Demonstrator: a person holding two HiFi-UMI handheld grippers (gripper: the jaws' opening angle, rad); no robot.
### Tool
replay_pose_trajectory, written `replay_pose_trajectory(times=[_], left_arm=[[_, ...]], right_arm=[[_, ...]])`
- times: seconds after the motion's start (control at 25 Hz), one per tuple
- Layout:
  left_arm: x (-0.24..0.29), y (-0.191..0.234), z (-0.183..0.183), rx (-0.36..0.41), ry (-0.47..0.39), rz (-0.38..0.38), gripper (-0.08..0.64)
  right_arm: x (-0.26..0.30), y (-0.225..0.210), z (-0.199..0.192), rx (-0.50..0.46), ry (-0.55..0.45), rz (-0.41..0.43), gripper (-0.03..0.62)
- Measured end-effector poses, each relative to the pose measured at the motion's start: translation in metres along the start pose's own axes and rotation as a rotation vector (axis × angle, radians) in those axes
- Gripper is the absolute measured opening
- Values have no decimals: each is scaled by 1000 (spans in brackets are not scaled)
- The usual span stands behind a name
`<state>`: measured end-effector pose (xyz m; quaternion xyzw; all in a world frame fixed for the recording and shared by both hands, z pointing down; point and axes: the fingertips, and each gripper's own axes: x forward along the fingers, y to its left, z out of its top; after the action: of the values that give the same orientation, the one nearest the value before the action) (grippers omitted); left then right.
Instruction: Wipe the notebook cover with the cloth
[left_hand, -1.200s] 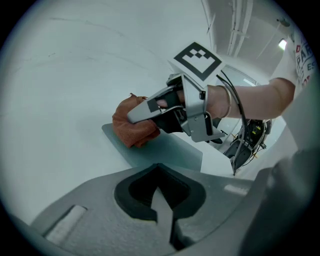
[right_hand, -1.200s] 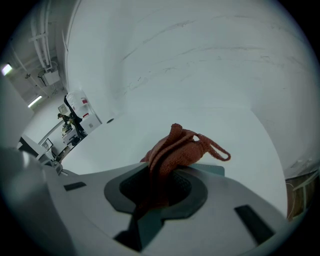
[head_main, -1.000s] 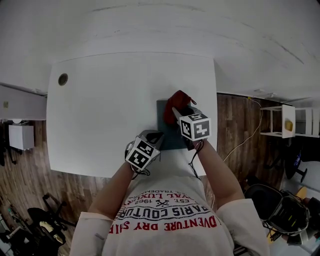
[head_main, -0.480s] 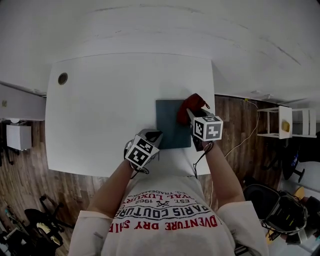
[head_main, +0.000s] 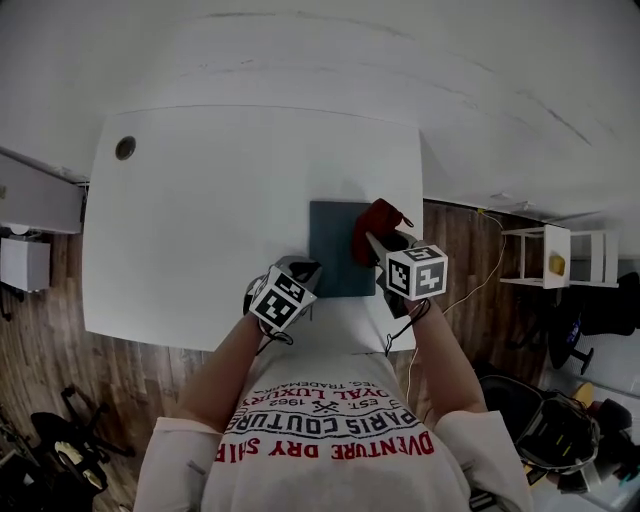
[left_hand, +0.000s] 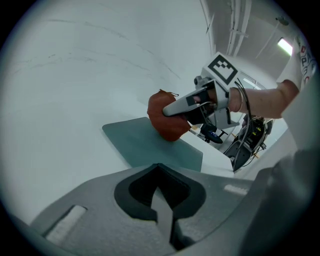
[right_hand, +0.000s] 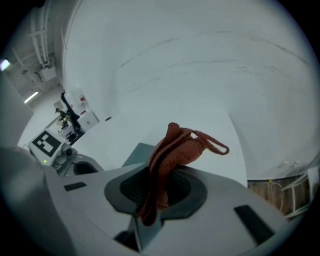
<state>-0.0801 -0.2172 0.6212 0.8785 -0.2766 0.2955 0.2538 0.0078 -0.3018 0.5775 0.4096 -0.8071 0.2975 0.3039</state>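
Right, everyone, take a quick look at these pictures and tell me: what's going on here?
A person at a white table has a tool in each hand. The right tool is shut on a red cloth, whose bunched end sits on the dark notebook, toward the right side of its cover. The left tool is shut with nothing in it, by the notebook's near left corner and apart from the cloth. The wiping looks to be under way.

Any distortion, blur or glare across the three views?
Head view: fisheye bows the table edges, overall dim. Left gripper view: dark round vignette, cloth and notebook sharp. Right gripper view: same vignette, cloth in focus, no glare.
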Motion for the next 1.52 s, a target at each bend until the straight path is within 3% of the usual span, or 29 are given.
replay_pose_trajectory(times=[0.2,0.32,0.64,1.52], left_arm=[[1,0,-1,-6,0,-3,11],[0,-2,-1,-4,-2,-2,11],[1,0,-2,-1,1,6,11],[-3,0,-4,16,-8,15,11]], right_arm=[[6,69,-7,-121,74,176,75],[16,93,-16,-146,111,211,75],[52,95,-35,-81,147,160,74],[27,39,-44,-39,120,38,80]])
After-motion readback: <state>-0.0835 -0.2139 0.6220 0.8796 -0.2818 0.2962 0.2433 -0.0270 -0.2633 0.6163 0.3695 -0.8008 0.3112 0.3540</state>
